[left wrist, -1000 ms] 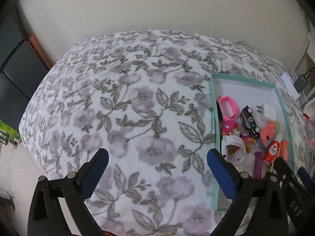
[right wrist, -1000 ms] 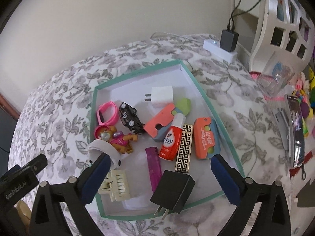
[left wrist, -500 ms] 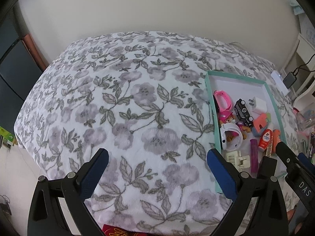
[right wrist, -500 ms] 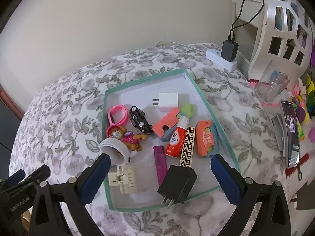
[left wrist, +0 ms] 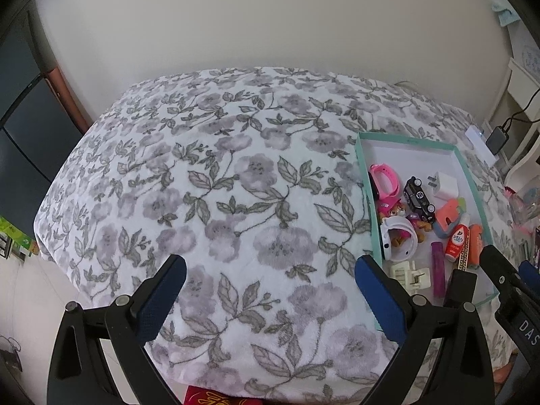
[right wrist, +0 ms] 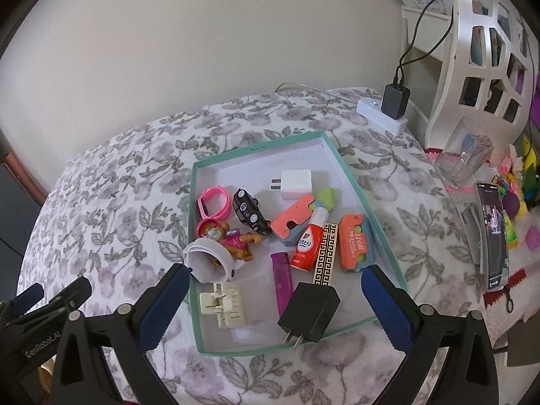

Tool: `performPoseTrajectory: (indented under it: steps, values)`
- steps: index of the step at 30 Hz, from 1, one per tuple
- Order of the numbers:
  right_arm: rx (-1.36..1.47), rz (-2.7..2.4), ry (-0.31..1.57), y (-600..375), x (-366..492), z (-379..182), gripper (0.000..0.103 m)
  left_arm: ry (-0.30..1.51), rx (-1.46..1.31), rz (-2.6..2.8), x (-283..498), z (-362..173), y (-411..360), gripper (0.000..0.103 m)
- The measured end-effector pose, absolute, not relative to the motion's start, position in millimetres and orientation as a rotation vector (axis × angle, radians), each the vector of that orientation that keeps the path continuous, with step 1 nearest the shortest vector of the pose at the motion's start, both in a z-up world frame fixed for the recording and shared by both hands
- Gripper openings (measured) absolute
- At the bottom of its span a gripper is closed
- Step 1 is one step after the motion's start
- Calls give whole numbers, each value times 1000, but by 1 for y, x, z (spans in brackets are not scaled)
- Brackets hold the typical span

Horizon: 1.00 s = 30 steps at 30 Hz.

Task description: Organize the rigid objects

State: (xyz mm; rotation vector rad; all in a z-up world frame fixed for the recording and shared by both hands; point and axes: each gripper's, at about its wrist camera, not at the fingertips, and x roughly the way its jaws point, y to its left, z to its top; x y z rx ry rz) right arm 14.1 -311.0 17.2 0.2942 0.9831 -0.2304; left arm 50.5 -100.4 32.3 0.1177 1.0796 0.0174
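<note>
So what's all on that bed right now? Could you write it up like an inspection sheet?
Surface: floral blanket over a bed, bare on the left.
Job's things: teal-rimmed box holding black charger, white charger, toy car, pink band, toy dog figure, purple lighter, red-white bottle, cream hair clip.
Clutter: phone and clear cup to the right.
Grippers: left gripper and right gripper both open, holding nothing.
Cables: black cord up from a plugged adapter.
Surroundings: plain wall, white shelf.
</note>
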Motion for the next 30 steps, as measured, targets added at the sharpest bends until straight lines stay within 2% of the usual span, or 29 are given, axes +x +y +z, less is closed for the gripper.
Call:
performPoseTrajectory:
  steps: [30]
  values:
    - [249,-214,1014,-307,19,12,103,1091,112,52,53,29,-100,100]
